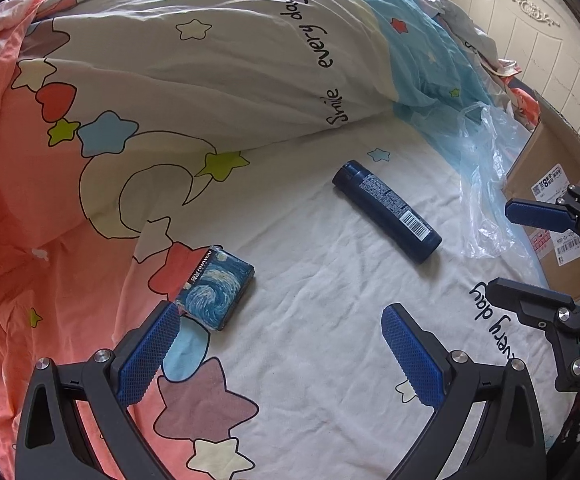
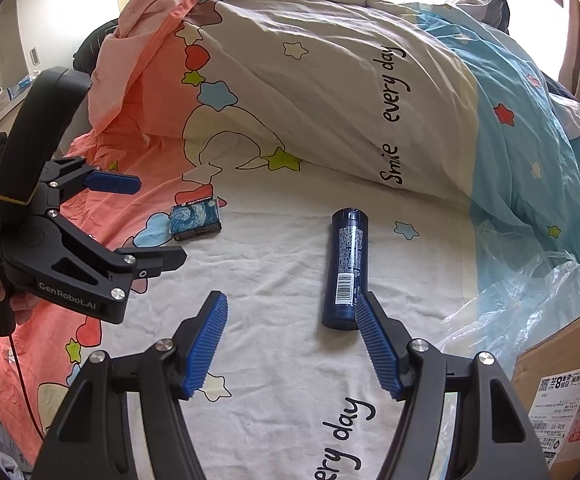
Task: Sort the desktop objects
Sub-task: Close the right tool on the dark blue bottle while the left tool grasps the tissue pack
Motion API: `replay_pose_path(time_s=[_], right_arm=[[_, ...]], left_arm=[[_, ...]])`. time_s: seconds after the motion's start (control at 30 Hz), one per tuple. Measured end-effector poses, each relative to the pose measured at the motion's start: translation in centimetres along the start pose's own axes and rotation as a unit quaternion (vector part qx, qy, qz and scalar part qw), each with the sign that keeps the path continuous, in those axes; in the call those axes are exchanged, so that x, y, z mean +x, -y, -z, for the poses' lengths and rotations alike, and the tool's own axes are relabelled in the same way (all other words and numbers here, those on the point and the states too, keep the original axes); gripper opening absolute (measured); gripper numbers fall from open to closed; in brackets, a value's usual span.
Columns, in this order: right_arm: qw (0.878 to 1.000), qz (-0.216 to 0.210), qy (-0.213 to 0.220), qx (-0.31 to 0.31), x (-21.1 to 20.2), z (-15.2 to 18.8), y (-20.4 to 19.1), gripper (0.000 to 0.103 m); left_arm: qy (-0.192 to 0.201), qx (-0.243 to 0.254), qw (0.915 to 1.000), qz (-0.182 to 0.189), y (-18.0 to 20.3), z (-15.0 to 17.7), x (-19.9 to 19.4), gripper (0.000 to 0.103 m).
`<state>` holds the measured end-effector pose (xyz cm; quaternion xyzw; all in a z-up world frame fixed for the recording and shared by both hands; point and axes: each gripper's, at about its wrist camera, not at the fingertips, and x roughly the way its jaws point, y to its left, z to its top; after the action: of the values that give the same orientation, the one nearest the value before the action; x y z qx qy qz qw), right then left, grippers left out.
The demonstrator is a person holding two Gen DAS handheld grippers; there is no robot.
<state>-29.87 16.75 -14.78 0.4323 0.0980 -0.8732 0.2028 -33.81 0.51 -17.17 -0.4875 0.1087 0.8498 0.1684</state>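
Note:
A dark blue bottle (image 1: 387, 211) (image 2: 345, 267) with a barcode label lies flat on the bedsheet. A small box (image 1: 218, 287) (image 2: 196, 217) printed with a swirling blue painting lies to its left. My left gripper (image 1: 282, 316) is open, its left finger tip touching or just short of the box's near corner. My right gripper (image 2: 291, 304) is open too, with its right fingertip beside the bottle's near end; the bottle is not between the fingers. Each gripper shows in the other's view: the right one (image 1: 501, 248) at the right edge, the left one (image 2: 158, 220) at the left, held by a hand.
A folded quilt (image 1: 218, 60) with stars and "Smile every day" print rises behind the objects. A cardboard box (image 1: 561, 216) (image 2: 565, 392) stands at the right, with a crumpled clear plastic bag (image 1: 485, 184) (image 2: 521, 300) against it. A white headboard (image 1: 529, 32) is beyond.

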Motion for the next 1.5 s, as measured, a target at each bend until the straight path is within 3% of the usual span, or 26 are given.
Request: replay_pose_path(time_s=[0.53,0.87,1.27,1.37,1.4,1.5], right_arm=[[1.000,0.004,-0.007,0.006,5.4,-0.2,1.8,0.063],[1.000,0.013,-0.017,0.006,8.4,-0.4,2.3,0.063],[0.999,0.034,-0.022,0.022,10.4,-0.5,3.2,0.063],[0.999,0.037,-0.011,0.023,10.0,-0.5,3.4,0.040],[0.999,0.034,-0.007,0.028,9.8,-0.5,3.6,0.027],[0.999,0.007,-0.009,0.050,9.5,-0.5,4.8,0.021]], left_arm=[[0.025,-0.054,0.9973,-0.043,-3.5,-0.2,4.0,0.103],[0.024,-0.027,0.9976,-0.059,-3.1,0.2,7.2,0.103],[0.024,-0.048,0.9965,-0.064,-4.0,0.2,8.9,0.103],[0.028,-0.047,0.9964,-0.065,-3.7,0.0,9.2,0.103],[0.027,-0.048,0.9963,-0.066,-3.7,-0.1,9.4,0.103],[0.015,-0.043,0.9963,-0.073,-3.3,-0.2,10.2,0.103]])
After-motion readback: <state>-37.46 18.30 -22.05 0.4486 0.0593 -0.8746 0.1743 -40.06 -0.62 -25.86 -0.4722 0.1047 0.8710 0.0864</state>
